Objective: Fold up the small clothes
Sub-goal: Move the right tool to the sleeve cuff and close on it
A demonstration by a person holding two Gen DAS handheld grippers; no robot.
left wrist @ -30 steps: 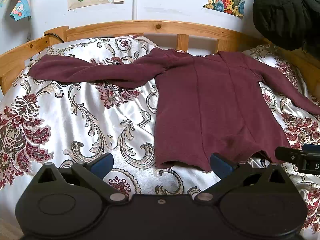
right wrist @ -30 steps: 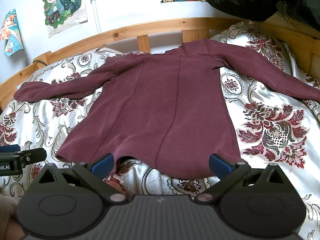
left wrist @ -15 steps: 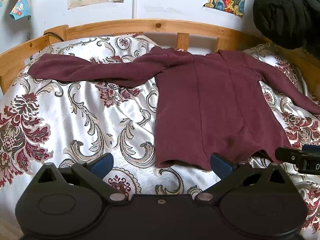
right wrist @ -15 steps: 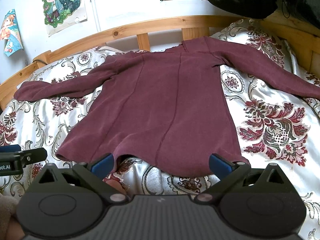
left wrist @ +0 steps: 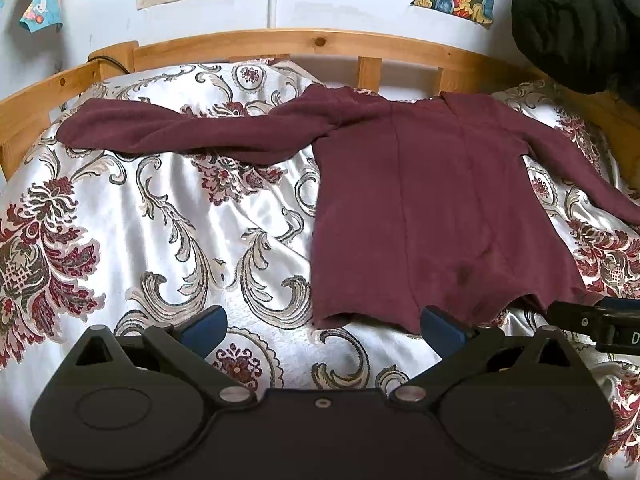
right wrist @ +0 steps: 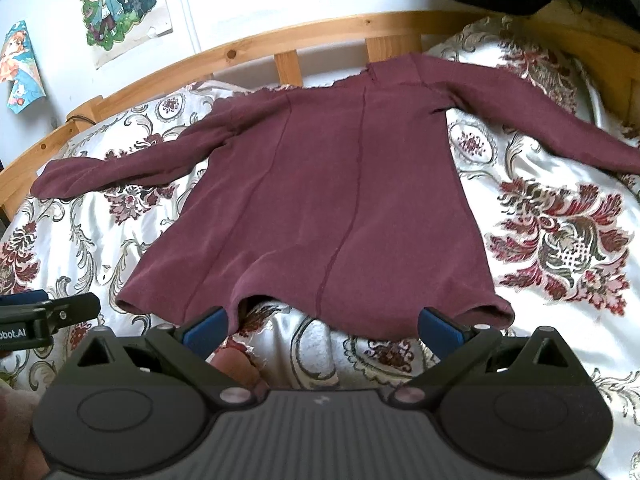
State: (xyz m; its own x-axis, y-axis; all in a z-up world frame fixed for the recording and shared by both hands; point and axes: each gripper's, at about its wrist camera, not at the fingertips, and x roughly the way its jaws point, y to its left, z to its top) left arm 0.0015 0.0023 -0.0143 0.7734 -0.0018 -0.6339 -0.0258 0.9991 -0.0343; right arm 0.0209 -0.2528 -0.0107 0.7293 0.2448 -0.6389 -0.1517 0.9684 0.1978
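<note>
A maroon long-sleeved top (left wrist: 432,208) (right wrist: 320,200) lies flat on the bed, hem toward me, both sleeves spread sideways. My left gripper (left wrist: 322,326) is open, just short of the hem's left corner, nothing between its blue fingertips (left wrist: 204,326). My right gripper (right wrist: 322,326) is also open, close to the hem's middle, with its fingertips (right wrist: 438,328) empty. Each gripper shows at the edge of the other's view: the right gripper (left wrist: 600,322) and the left gripper (right wrist: 44,312).
A satin bedspread (left wrist: 160,240) with floral scrolls covers the bed. A wooden rail (left wrist: 300,42) runs along the far side and left. A dark bundle of fabric (left wrist: 580,20) hangs at the upper right. Posters (right wrist: 120,8) hang on the wall.
Both grippers have crept slightly toward the hem, the right one more, so the top looks a little larger. Nothing was gripped; the top has not moved.
</note>
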